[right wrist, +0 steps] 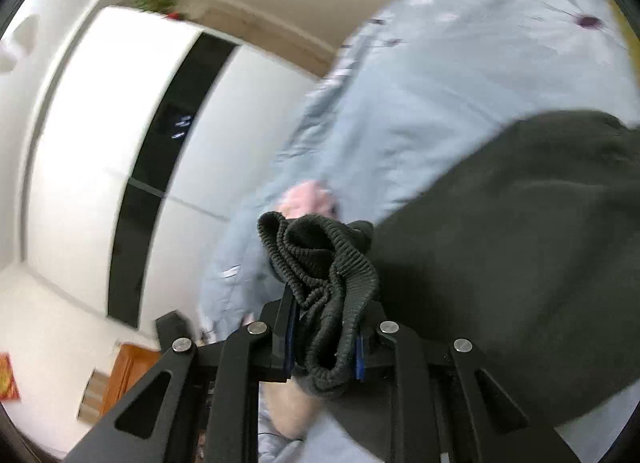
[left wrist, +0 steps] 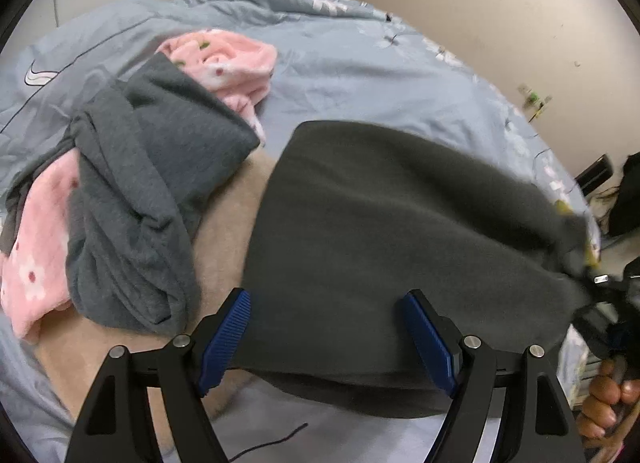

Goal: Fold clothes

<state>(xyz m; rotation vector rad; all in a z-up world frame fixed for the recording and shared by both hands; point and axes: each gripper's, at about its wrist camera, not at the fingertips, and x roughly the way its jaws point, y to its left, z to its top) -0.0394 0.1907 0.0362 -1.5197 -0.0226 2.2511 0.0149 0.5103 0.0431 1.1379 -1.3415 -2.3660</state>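
Note:
A dark grey fleece garment (left wrist: 400, 231) lies spread on the bed, over a beige cloth (left wrist: 228, 231). My left gripper (left wrist: 324, 335) is open, its blue pads (left wrist: 226, 339) on either side of the garment's near edge. My right gripper (right wrist: 324, 339) is shut on the garment's ribbed cuff (right wrist: 324, 271) and lifts that end; the rest of the garment (right wrist: 520, 263) stretches to the right. The right gripper also shows at the right edge of the left wrist view (left wrist: 600, 303), held by a hand (left wrist: 608, 407).
A crumpled grey shirt (left wrist: 140, 199) and a pink flowered garment (left wrist: 224, 59) lie in a heap at the left on the light blue bedspread (left wrist: 360, 63). A beige wall (left wrist: 480, 3) stands behind the bed. A white wardrobe (right wrist: 100, 143) is on the right gripper's left.

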